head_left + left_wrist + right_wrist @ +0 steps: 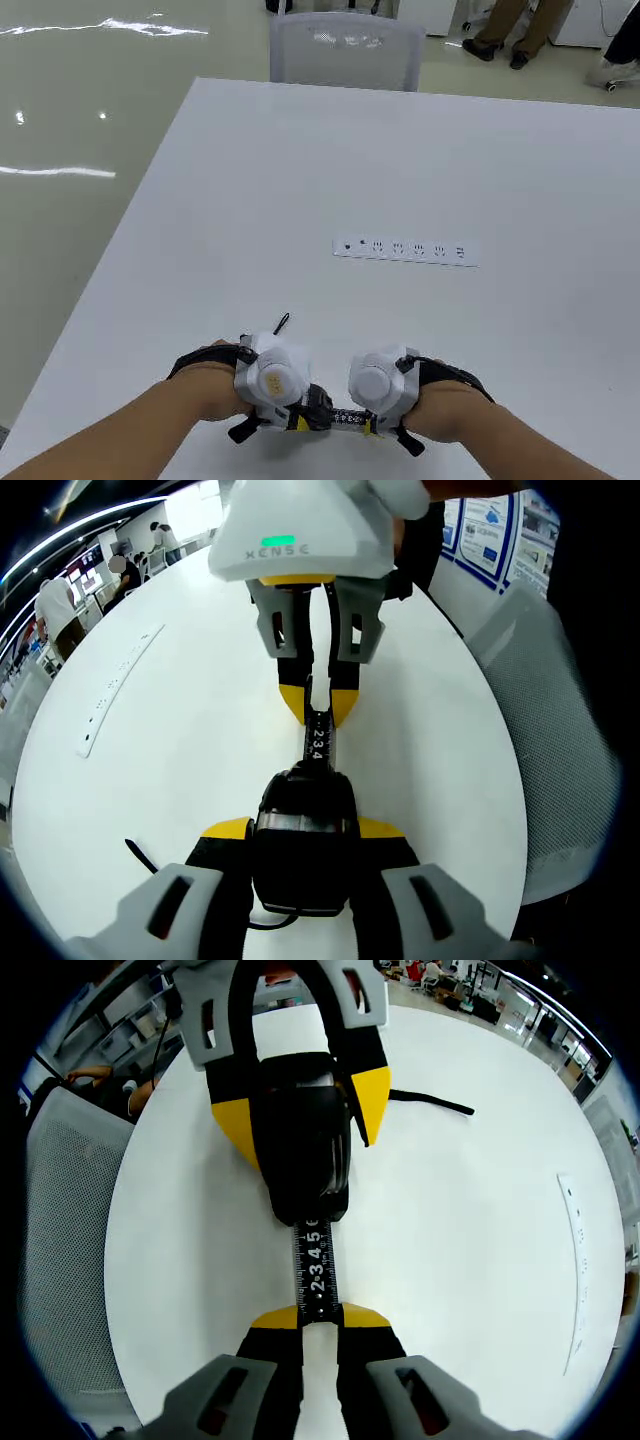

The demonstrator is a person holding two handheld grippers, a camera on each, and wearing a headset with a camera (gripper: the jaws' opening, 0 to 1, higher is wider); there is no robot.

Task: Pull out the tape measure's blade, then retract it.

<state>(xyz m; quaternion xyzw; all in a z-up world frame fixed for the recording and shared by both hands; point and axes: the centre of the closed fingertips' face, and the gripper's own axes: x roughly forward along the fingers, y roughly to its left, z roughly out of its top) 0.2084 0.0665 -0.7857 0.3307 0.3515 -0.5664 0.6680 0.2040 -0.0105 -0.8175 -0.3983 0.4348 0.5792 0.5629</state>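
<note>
Left tongs (305, 830) clamp the tape measure (305, 1130), right tongs (318, 1318) pinch its blade (316, 1265); it runs 9-to-3 o'clock, so pull toward 3.

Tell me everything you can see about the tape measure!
The tape measure has a chunky black case that looks plastic, clamped between the yellow pads of the left gripper. A short stretch of its blade is out, dark with white numbers 2 to 5, running straight to the right gripper, which pinches its end. A thin black strap lies on the white table beside the case.
</note>
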